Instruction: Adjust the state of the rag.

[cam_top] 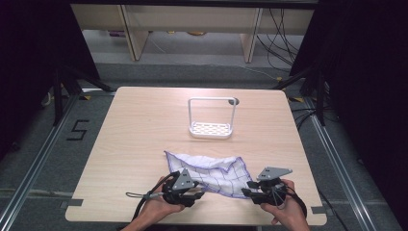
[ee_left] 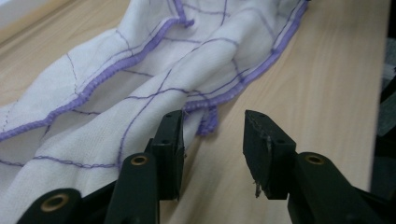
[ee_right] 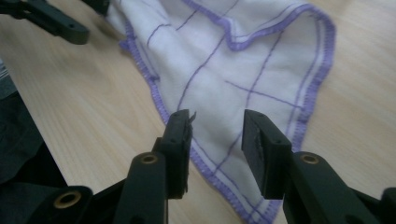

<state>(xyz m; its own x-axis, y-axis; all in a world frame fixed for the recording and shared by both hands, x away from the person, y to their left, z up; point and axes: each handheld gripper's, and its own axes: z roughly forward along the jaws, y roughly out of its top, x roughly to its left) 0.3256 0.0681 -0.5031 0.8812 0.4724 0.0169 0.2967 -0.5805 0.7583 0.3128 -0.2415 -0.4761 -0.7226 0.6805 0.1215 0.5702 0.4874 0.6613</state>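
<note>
A white cloth (cam_top: 211,169) with a thin purple grid and a purple hem lies rumpled on the front half of the wooden table (cam_top: 139,130). My left gripper (cam_top: 201,193) is at the cloth's near left corner, with its jaws open. In the left gripper view, my left gripper (ee_left: 212,140) has bare wood between its jaws, and the cloth (ee_left: 140,70) has a hem corner just ahead of the gap. My right gripper (cam_top: 246,191) stands open at the near right corner. In the right gripper view, my right gripper (ee_right: 217,140) straddles the cloth (ee_right: 243,60) without pressing on it.
A white wire rack (cam_top: 210,129) with a perforated base and a tall loop handle stands upright past the cloth, mid-table. A small dark hole (cam_top: 234,101) sits in the tabletop behind it. The table's front edge lies just below both hands. Shelving and cables are beyond the far edge.
</note>
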